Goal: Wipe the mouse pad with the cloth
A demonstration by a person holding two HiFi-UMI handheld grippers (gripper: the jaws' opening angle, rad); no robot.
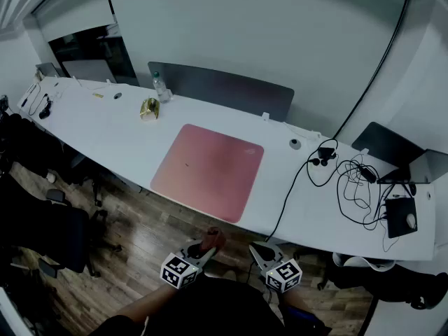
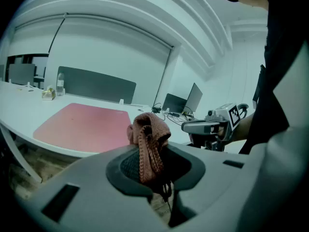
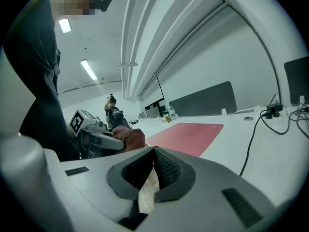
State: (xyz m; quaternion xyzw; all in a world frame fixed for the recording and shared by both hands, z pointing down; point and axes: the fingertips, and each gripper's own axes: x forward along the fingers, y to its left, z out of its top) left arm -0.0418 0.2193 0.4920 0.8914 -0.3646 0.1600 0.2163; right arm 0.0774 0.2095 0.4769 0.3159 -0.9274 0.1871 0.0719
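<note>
Below the near edge of the white surface [image 1: 105,135], both grippers were held over the wood floor [image 1: 140,233], close to the person's body.

Left gripper [image 1: 206,248]: jaws clamped on a bunched reddish-brown knit cloth [image 2: 148,135]. The cloth stood up out of the jaws in a folded lump. It was off the surface and touched neither the surface nor the pad.

Right gripper [image 3: 154,164]: jaws together at the tips, nothing between them; only floor showed through the gap lower down. It sat just beside the left gripper, the two apart.

Mouse pad [image 1: 208,170]: large, pink-red and square-cornered. It lay flat on the surface with its front edge near the surface's near edge, ahead of both grippers. A small dark speck showed left of its centre in the head view.

Other items on the surface:
- a clear bottle [image 1: 160,88] and a small gold-coloured object [image 1: 149,108], both beyond the pad's far-left corner, well apart from the pad;
- a dark divider panel [image 1: 224,89] along the far edge;
- a tangle of black cables [image 1: 357,187] to the right, with one cable running off the near edge;
- an open laptop [image 1: 392,145] at the far right.

A dark chair [image 1: 56,236] stood on the floor at left.
</note>
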